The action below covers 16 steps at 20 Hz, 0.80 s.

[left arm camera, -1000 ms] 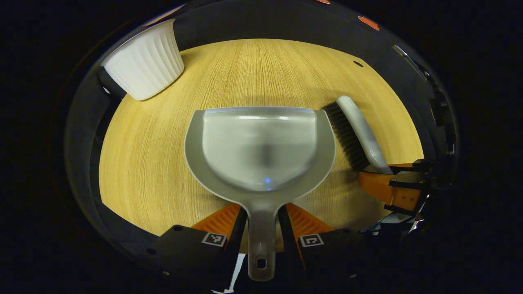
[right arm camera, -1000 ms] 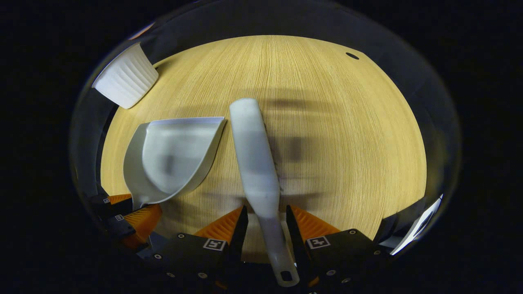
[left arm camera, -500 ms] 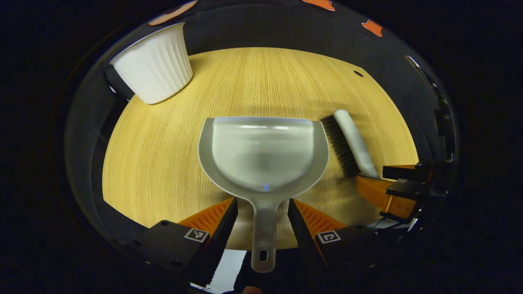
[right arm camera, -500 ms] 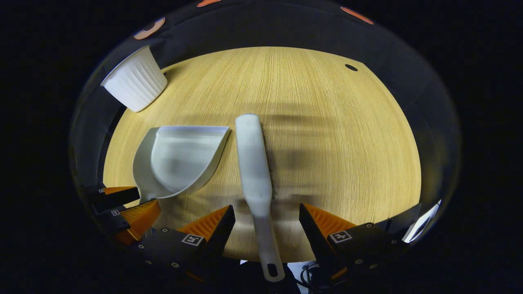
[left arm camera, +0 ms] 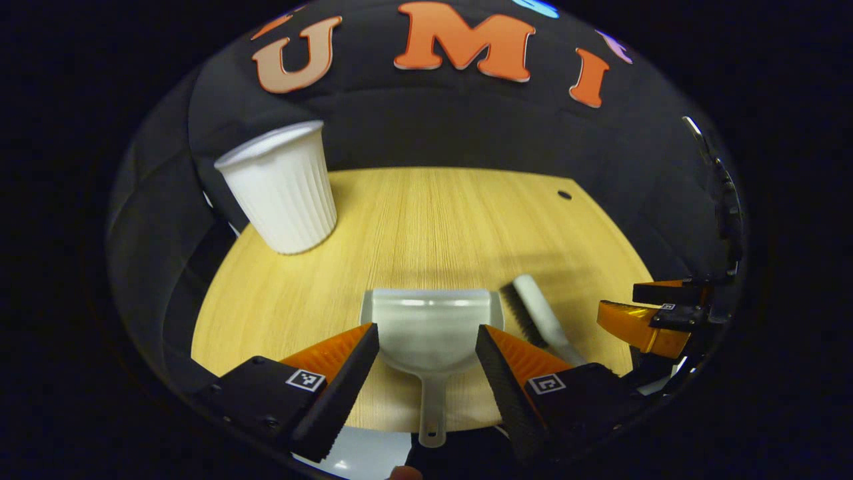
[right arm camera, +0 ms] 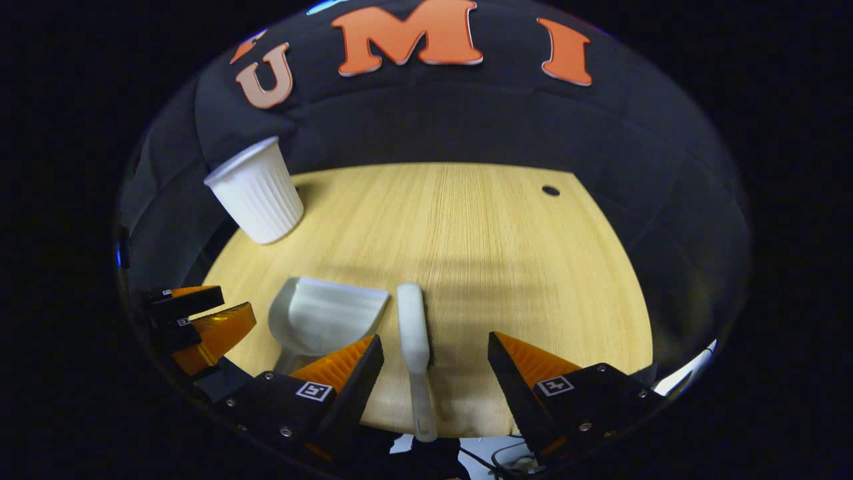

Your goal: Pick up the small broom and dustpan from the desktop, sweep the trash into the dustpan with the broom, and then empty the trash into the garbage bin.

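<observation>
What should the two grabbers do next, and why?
Probably pull back a little more and stop. The left gripper and right gripper are both open, touching nothing. The dustpan and broom lie flat, side by side on the desktop. I see no trash there, so the job looks done.

Both cameras sit at the near edge of the table (left arm camera: 426, 220), looking across it toward the far wall. Both see the white cup (left arm camera: 283, 190) far left, dustpan (right arm camera: 320, 323) and broom (right arm camera: 413, 333).
</observation>
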Each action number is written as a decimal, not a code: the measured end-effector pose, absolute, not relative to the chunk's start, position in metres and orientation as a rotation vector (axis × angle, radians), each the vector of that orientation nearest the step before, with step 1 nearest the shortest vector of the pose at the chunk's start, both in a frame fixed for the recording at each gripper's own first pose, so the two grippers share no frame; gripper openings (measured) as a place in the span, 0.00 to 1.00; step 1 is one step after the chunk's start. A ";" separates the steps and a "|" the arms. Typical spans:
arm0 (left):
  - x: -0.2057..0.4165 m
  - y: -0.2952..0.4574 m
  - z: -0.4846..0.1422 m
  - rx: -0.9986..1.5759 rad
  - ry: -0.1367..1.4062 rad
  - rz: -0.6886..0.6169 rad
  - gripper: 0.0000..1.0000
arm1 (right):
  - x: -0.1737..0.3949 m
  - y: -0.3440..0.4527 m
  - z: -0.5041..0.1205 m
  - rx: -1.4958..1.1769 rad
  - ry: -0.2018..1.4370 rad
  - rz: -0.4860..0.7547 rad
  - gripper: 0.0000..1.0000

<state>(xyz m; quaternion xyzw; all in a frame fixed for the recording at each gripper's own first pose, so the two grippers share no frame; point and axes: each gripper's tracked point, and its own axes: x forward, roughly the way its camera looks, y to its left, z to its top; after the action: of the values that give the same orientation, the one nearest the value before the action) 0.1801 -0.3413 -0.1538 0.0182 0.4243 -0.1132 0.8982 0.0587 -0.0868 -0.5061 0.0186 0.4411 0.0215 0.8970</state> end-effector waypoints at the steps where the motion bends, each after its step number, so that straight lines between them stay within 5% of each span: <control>1: 0.190 -0.342 -0.133 0.043 0.797 -0.229 0.95 | 0.068 -0.087 -0.482 0.040 0.851 0.053 0.95; 9: 0.190 -0.341 -0.031 0.086 0.289 -0.215 0.93 | 0.077 -0.106 -0.348 0.013 0.432 0.021 0.95; 16: 0.191 -0.336 -0.020 0.045 0.113 -0.172 0.90 | 0.069 -0.135 -0.261 0.001 0.122 -0.054 0.94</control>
<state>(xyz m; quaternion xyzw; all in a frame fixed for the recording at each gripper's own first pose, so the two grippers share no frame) 0.1907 -0.3358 -0.0205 0.0224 0.0562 -0.0860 0.9945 0.0689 -0.1355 -0.2611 0.0004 0.0608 -0.0272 0.9978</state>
